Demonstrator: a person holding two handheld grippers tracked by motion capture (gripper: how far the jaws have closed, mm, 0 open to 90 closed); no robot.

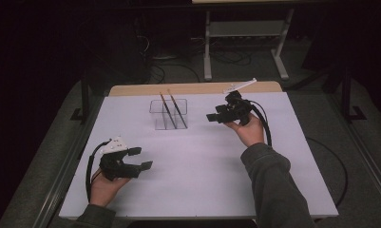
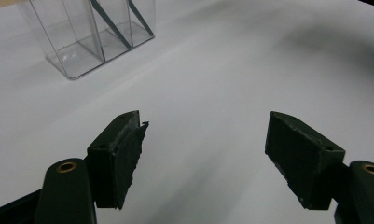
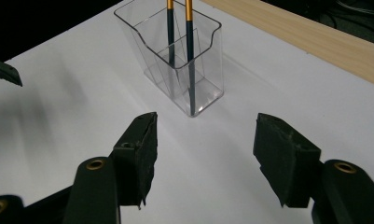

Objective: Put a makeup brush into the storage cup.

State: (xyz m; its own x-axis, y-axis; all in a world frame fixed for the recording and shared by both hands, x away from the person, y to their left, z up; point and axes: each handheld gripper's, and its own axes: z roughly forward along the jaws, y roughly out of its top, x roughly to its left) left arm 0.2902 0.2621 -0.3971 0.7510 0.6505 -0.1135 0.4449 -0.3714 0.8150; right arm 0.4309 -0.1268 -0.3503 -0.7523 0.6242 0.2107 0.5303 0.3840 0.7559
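On my left, the left tongs (image 1: pixel 139 158) sit low over the near-left part of the bench (image 1: pixel 202 190), held in a hand (image 1: pixel 105 187) that comes in from the bottom edge. Their jaws stand well apart with nothing between them, and in the left gripper view I see only bare white surface in the gap, with the clear holder (image 2: pixel 89 35) off toward the upper left.

Moving toward the middle, the clear holder (image 1: pixel 168 114) stands on the white sheet near the far edge of the bench, divided into compartments. Two thin sticks (image 1: pixel 174 109) with gold upper sections and dark lower shafts lean inside it, tilted, their tops rising above the rim. In the right gripper view both sticks (image 3: pixel 189 56) reach down to the holder's (image 3: pixel 203 70) floor; I cannot tell for sure which compartment each one occupies.

Further right, the right tongs (image 1: pixel 215 115) hover above the bench just beside the holder, pointing toward it, gripped by the right hand (image 1: pixel 250 130). Their jaws are also spread wide and carry nothing. Behind them a small white strip (image 1: pixel 239 86) lies on the wooden far edge (image 1: pixel 131 89) of the bench.
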